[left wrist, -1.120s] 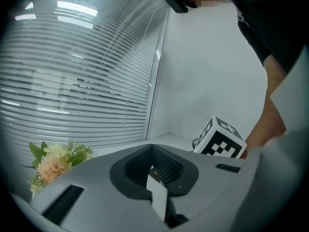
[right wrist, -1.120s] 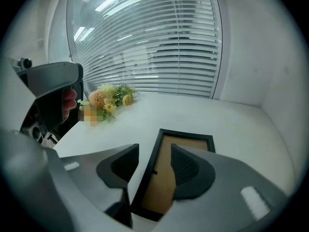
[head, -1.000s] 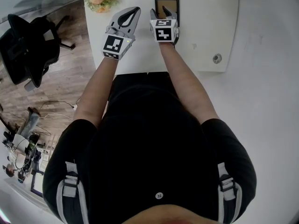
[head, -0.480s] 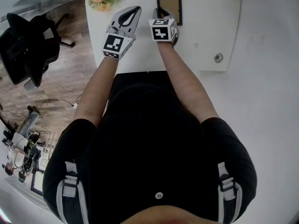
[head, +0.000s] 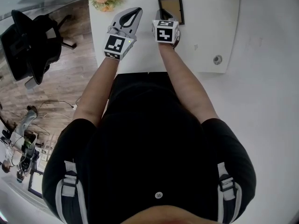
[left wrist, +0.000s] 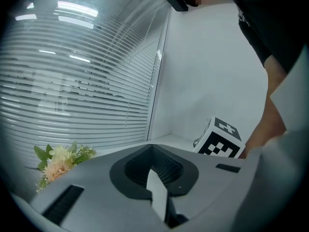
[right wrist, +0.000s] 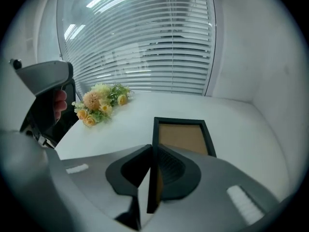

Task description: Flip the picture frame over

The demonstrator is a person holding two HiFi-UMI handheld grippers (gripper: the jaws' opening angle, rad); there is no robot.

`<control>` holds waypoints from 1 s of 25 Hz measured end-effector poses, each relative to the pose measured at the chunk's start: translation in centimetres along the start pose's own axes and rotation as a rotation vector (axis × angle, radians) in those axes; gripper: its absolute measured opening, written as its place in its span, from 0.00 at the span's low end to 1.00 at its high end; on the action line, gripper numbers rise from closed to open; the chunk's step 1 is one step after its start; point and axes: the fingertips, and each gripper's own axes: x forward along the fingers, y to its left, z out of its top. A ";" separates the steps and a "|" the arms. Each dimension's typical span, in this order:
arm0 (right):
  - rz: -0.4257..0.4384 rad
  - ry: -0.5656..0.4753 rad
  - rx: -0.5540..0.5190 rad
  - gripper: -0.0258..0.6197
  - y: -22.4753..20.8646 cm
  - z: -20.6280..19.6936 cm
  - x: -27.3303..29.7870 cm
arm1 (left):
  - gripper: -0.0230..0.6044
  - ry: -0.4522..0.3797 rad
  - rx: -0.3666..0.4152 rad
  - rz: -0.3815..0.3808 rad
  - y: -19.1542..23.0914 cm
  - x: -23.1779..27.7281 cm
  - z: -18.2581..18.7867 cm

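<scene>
Frame (right wrist: 182,138) lies flat on the counter (right wrist: 241,124), unflipped; my right gripper (right wrist: 152,153) has just closed its fingers (right wrist: 179,170), pinching the left edge. Left gripper (left wrist: 155,175) idles empty, fingers pressed together. Flip itself remains.

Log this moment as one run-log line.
right gripper: jaws just closing, pinching picture frame edge | left gripper: shut, empty, over table | picture frame: flat, not flipped

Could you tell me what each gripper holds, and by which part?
The right gripper's jaws have just been closing on the picture frame's left border, near end; the left gripper holds nothing.
</scene>
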 end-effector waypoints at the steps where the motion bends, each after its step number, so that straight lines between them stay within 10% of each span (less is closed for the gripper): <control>1: 0.004 -0.007 0.006 0.12 -0.1 0.2 -0.2 | 0.04 -0.001 0.002 0.001 -0.1 -0.1 0.2; 25: 0.252 -0.087 0.230 0.12 1.5 4.0 -8.7 | 0.04 -0.080 0.073 0.051 -4.5 -4.7 6.5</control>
